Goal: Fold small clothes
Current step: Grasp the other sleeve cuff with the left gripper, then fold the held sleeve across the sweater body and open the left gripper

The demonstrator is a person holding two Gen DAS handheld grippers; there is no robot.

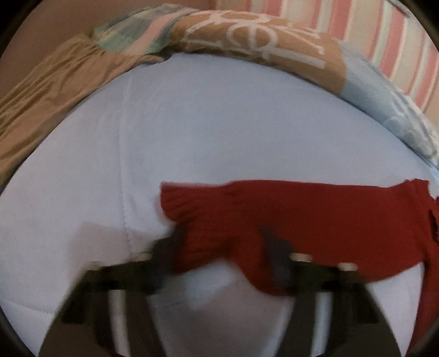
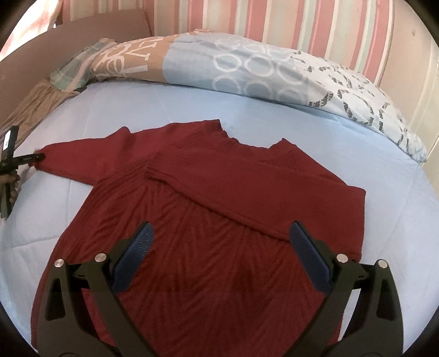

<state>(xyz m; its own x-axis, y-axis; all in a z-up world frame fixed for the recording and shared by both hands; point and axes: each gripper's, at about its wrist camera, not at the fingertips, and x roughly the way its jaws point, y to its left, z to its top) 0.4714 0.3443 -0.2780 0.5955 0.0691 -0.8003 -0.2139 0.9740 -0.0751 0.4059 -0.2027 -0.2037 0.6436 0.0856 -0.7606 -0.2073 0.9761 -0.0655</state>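
Observation:
A dark red knit sweater [image 2: 208, 274] lies flat on a pale blue bedcover [image 2: 384, 192], with its right sleeve folded across the chest. Its left sleeve [image 1: 315, 217] stretches out sideways. My left gripper [image 1: 219, 236] is down at that sleeve's ribbed cuff [image 1: 175, 203], and red knit fills the gap between its half-closed fingers. They are too blurred to show whether the pads press. In the right wrist view the left gripper [image 2: 27, 159] touches the cuff at the far left. My right gripper [image 2: 221, 228] hovers open over the sweater's body, holding nothing.
A rolled patterned duvet [image 2: 247, 68] in blue and tan lies along the far edge of the bed, against a pink striped wall [image 2: 274, 22]. Tan pleated fabric [image 1: 41, 96] hangs off the far left corner. Bare bedcover [image 1: 219, 123] stretches beyond the sleeve.

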